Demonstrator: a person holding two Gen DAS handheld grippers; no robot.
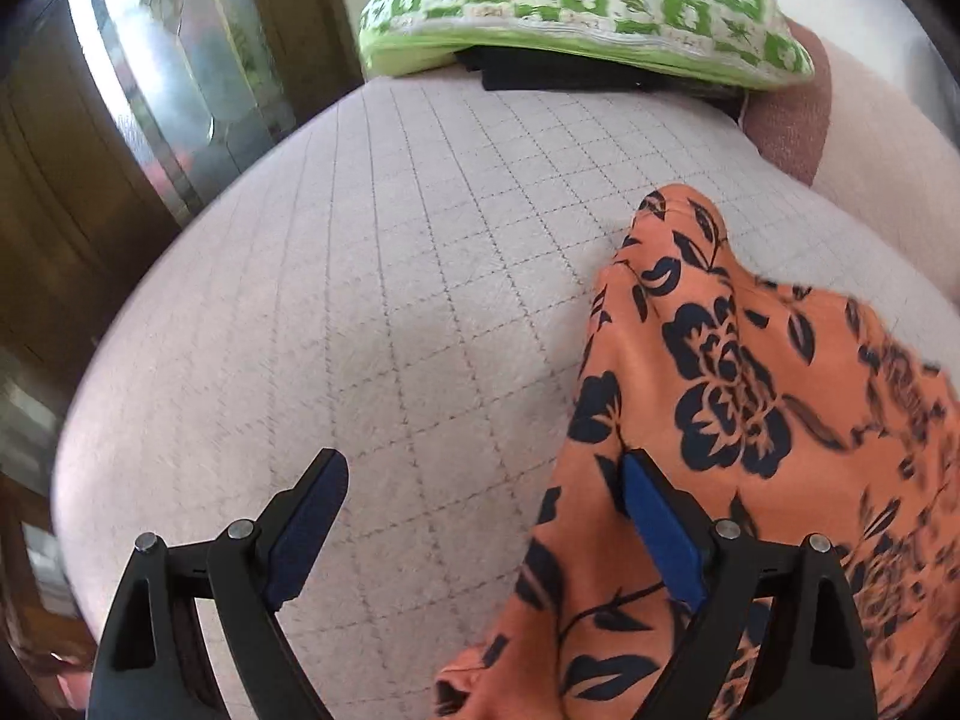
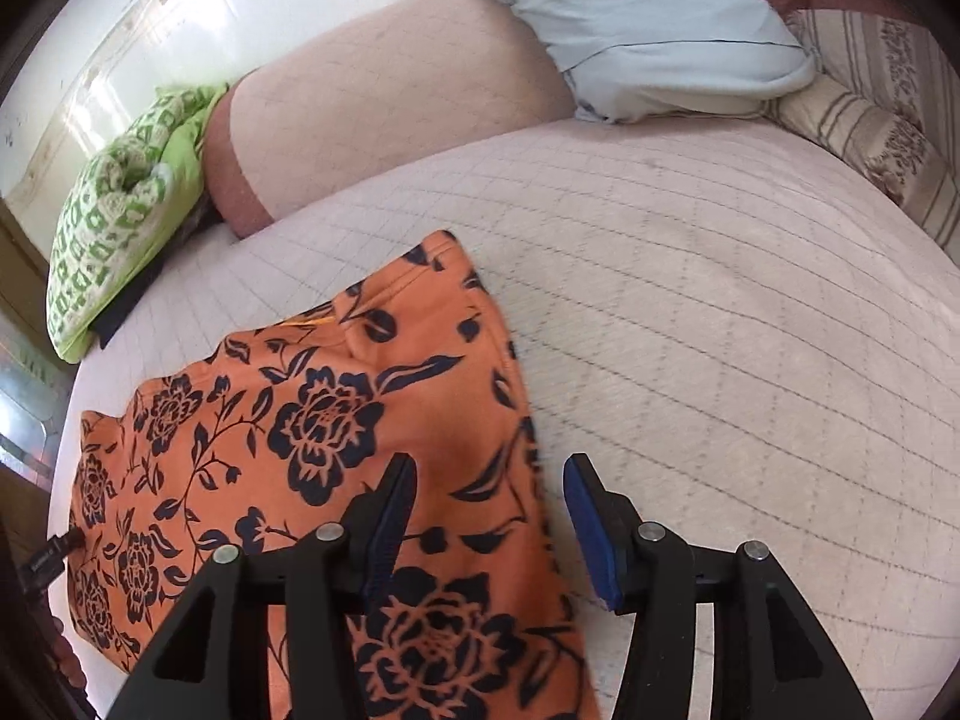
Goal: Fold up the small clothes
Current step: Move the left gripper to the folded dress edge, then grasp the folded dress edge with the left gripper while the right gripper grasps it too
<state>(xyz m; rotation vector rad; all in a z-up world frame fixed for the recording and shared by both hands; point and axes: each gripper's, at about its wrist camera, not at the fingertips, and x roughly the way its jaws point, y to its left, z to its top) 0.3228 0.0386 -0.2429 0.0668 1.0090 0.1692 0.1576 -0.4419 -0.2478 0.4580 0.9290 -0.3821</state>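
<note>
Two grippers hover with fingers spread, holding nothing: the orange floral garment (image 1: 720,396) lies under the left gripper's (image 1: 486,516) right finger and the right gripper's (image 2: 489,516) left finger.

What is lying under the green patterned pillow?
A dark, flat item pokes out from under the green patterned pillow on the bed cover. Most of it is covered, so I cannot identify it.

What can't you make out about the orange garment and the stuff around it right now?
- Garment: near end cut off by the frame and hidden behind both grippers, left and right; its type is unclear.
- Left wrist view: its right part is motion-blurred.
- Dark item under the green pillow: mostly covered, unidentifiable.
- Small dark object at the right wrist view's left edge: cut off.
</note>
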